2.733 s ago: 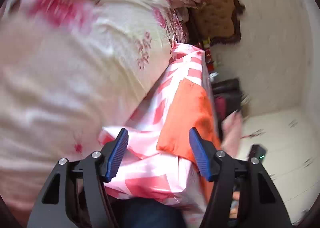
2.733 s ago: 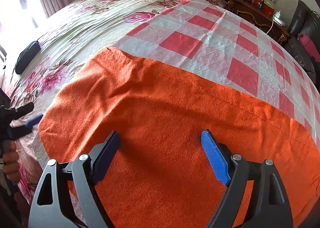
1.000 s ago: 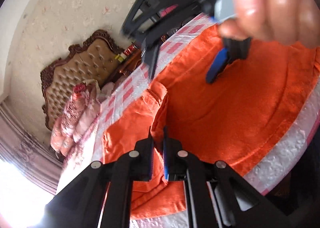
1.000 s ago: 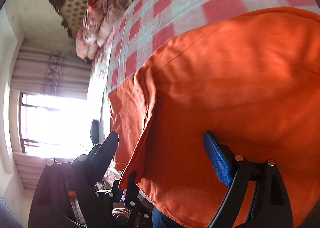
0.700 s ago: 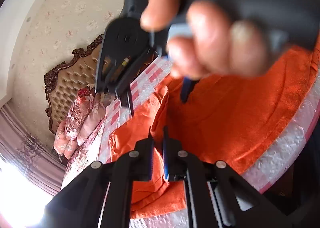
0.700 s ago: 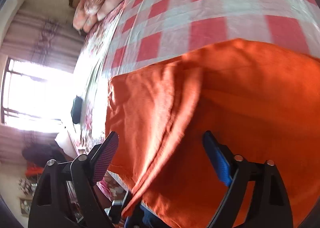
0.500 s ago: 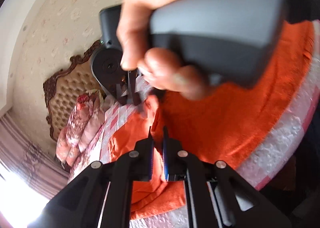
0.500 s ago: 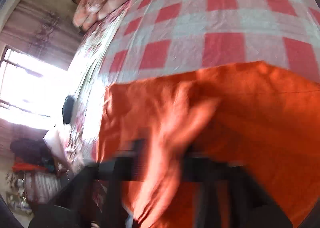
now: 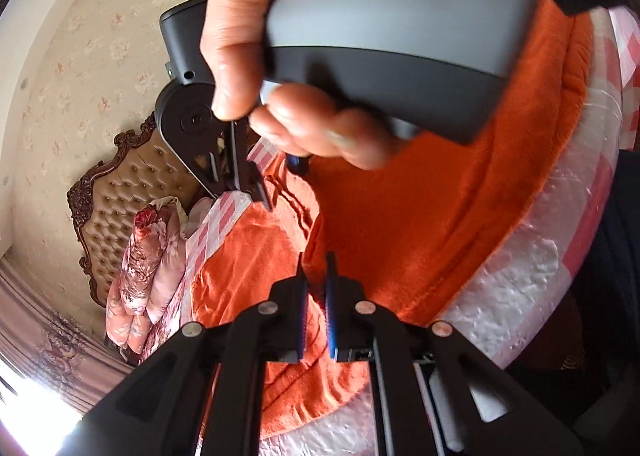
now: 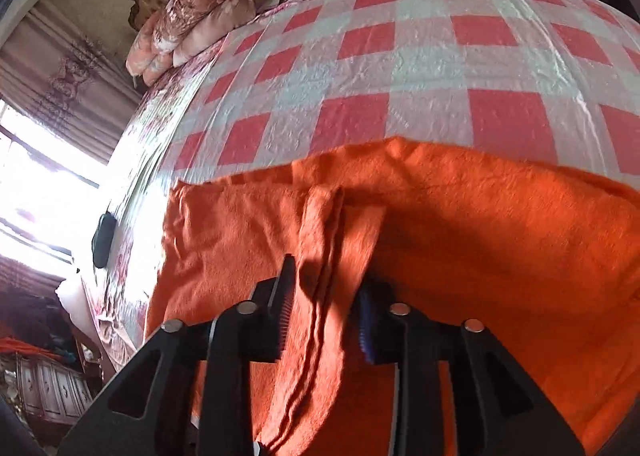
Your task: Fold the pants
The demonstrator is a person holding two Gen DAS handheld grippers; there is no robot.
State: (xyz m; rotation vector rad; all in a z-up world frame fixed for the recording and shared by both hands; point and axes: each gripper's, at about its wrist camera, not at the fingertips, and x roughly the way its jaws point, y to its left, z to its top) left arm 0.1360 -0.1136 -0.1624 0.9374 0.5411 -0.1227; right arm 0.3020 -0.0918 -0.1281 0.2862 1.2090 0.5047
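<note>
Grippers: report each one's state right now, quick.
Left gripper: fingers shut on a fold of the orange pants.
Right gripper: fingers closed on a raised fold of the orange pants.

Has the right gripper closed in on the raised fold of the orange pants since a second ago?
Yes. The right gripper was open and wide of the fold; now its jaws straddle the raised fold of the orange pants, nearly shut on it, nearer the checkered sheet.

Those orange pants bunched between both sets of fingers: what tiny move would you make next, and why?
Probably draw both grips across together. The left gripper and right gripper each pinch a raised ridge of the orange pants, which lie on the checked cover, fold unfinished.
</note>
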